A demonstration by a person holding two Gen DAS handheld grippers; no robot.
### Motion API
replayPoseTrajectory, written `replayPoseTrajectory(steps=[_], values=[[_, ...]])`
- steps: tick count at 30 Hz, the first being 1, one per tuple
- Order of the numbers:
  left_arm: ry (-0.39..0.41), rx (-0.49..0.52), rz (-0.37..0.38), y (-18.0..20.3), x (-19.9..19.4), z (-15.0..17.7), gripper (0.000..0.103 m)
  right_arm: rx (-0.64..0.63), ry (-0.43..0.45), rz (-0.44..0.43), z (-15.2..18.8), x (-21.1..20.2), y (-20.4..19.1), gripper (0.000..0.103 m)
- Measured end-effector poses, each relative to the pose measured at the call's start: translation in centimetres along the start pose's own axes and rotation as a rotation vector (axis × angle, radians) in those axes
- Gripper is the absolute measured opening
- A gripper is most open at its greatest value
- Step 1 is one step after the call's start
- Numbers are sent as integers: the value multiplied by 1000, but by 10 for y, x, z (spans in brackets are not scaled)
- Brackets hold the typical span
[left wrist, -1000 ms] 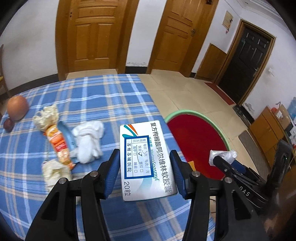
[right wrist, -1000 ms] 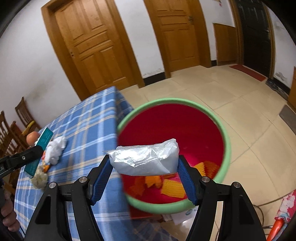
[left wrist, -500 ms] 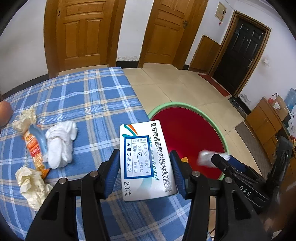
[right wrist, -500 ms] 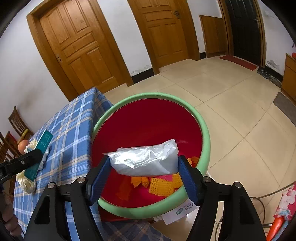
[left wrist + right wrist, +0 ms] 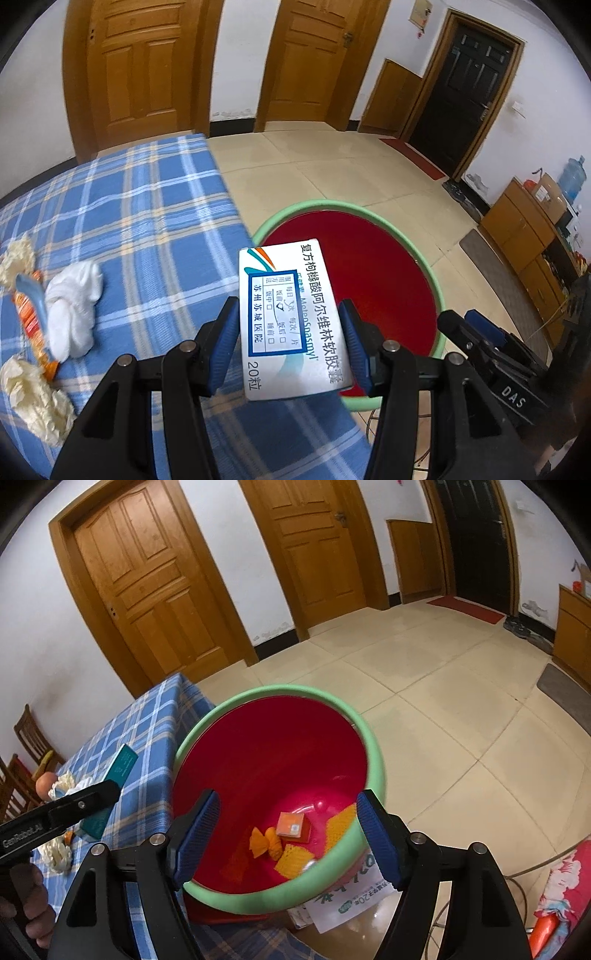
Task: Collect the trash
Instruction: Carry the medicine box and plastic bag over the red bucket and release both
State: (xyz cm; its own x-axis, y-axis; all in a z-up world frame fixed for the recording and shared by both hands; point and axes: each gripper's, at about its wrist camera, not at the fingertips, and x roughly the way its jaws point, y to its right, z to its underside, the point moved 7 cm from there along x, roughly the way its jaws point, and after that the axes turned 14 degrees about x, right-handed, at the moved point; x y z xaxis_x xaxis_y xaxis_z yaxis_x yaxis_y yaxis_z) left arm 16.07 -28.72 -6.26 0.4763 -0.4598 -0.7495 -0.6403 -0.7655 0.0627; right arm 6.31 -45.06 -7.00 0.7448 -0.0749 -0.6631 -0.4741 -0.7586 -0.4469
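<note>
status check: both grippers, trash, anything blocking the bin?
Left hand-held gripper shut on white cardboard medicine box, near the rim of the red bin with green rim. Right hand-held gripper open, empty, jaws just opened over bin. Bin mouth unobstructed.

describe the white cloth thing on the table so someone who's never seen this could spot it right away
Start at the table with the blue plaid tablecloth and go to its near left side, where a small cluster of litter lies. The crumpled white cloth wad sits right beside an orange snack wrapper. Unlike the yellowish crumpled paper balls around it, it is pure white, soft and folded.
</note>
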Motion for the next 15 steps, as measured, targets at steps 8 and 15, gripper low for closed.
replayPoseTrajectory(steps=[8, 15], values=[[19, 56, 31, 21, 12, -16, 55, 31, 13, 24, 2, -10, 16, 77], [9, 44, 26, 22, 14, -16, 64, 44, 16, 34, 2, -14, 24, 77]])
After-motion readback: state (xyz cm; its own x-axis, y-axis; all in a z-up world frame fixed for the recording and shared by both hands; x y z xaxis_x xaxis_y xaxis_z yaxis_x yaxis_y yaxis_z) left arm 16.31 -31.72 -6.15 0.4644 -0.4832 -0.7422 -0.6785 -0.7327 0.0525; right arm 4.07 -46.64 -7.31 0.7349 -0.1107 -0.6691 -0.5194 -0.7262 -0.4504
